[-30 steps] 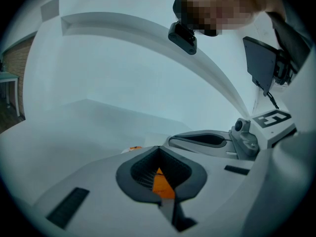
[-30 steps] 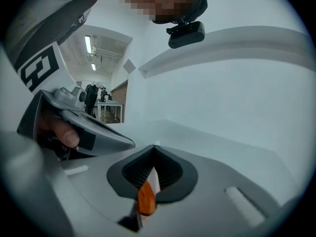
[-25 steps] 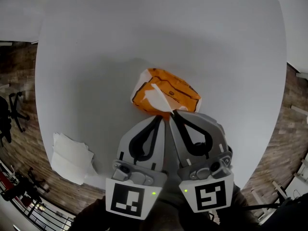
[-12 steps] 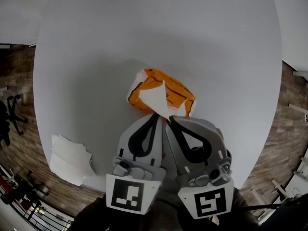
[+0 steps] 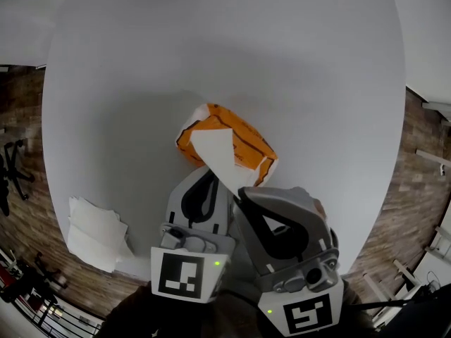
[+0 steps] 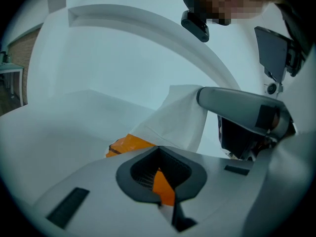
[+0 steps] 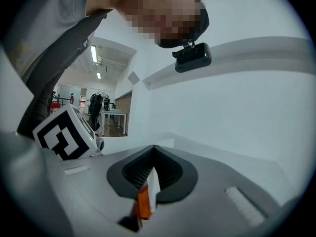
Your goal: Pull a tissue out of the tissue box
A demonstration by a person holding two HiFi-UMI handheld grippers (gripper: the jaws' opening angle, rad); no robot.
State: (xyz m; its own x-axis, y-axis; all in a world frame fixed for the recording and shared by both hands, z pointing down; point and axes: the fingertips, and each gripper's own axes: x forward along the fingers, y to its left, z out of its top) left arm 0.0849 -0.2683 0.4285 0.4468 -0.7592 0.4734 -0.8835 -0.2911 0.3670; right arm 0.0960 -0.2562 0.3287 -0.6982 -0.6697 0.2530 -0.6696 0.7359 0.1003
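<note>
Clenching the white tissue (image 5: 215, 153), the right claw (image 5: 241, 191) is rising toward the camera in the head view. Compared with a second ago, a longer sheet is standing out of the orange tissue pack (image 5: 243, 143), running from this claw's tip to the pack just beyond it. Beside it, the left claw (image 5: 210, 171) is pinning the pack's near edge against the table (image 5: 296, 62), and a pile of loose tissues (image 5: 95, 232) is lying well off to its left.

From the left gripper view, the left claw's jaws are pressing together on an orange sliver of the pack, while the tissue is hanging taut from the right claw, up and to the right.

From the right gripper view, the jaws are gripping a white strip of tissue, with the marker cube (image 7: 61, 132) showing at their left.

Most of the sheet seems to be coming free, though its lower end looks caught in the pack, so the pull probably needs to continue.
</note>
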